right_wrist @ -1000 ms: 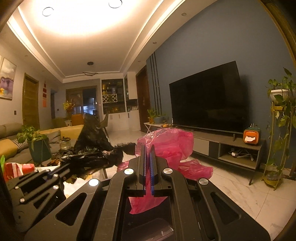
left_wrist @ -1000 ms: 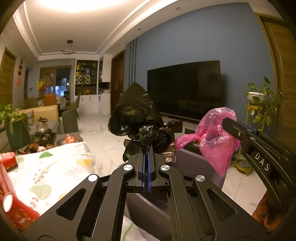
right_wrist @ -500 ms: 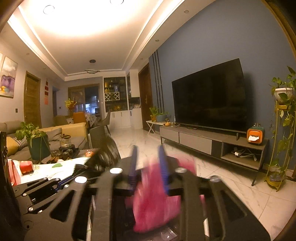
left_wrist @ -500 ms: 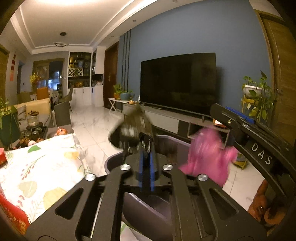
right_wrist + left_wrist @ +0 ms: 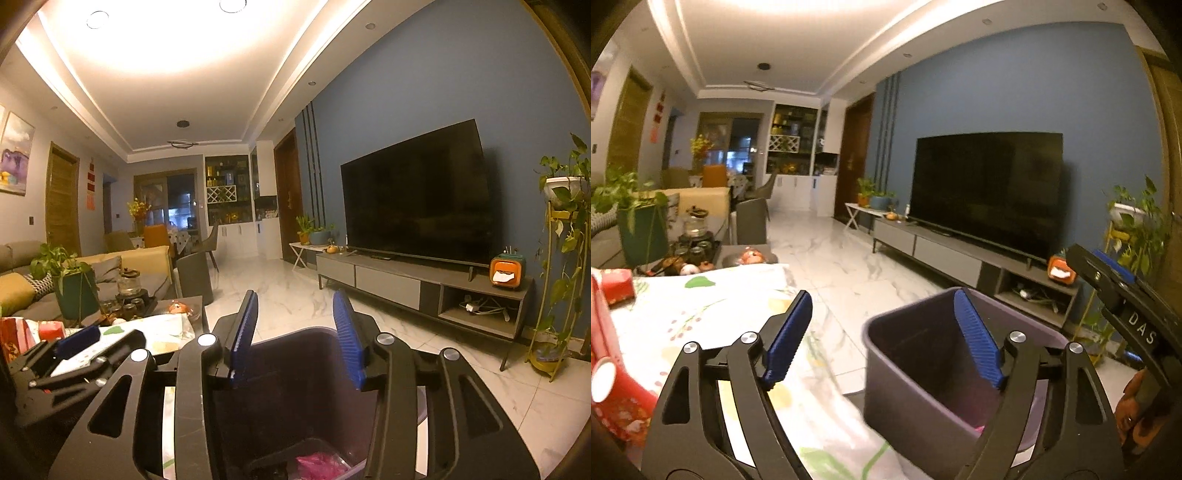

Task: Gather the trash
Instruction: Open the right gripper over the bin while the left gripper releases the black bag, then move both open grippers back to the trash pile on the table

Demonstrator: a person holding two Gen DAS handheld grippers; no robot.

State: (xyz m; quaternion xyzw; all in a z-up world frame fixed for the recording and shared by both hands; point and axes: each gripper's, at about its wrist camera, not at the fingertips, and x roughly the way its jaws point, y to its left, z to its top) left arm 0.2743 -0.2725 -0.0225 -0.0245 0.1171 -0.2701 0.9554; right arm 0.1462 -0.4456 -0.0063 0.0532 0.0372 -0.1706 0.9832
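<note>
A dark grey trash bin (image 5: 923,354) stands on the floor beside the table, its mouth open upward. My left gripper (image 5: 882,343) is open above the bin's near left rim, nothing between its blue pads. My right gripper (image 5: 295,332) is open directly over the bin (image 5: 295,387), also empty. Down inside the bin lies the pink plastic bag (image 5: 317,466), with a sliver of the pink plastic bag (image 5: 979,429) showing in the left wrist view. The black bag is out of sight. The right gripper's body (image 5: 1123,295) shows at the right of the left wrist view, and the left gripper (image 5: 77,341) at the right view's left.
A table with a floral cloth (image 5: 701,317) lies left of the bin, red packets (image 5: 617,288) on it. A TV console (image 5: 424,291) and TV line the blue wall. A plant stand (image 5: 561,258) is at right. Marble floor (image 5: 280,288) stretches ahead. A hand (image 5: 1134,402) holds the right gripper.
Both grippers have opened. The black bag left the left gripper and the pink bag left the right gripper; both dropped into the bin below.
</note>
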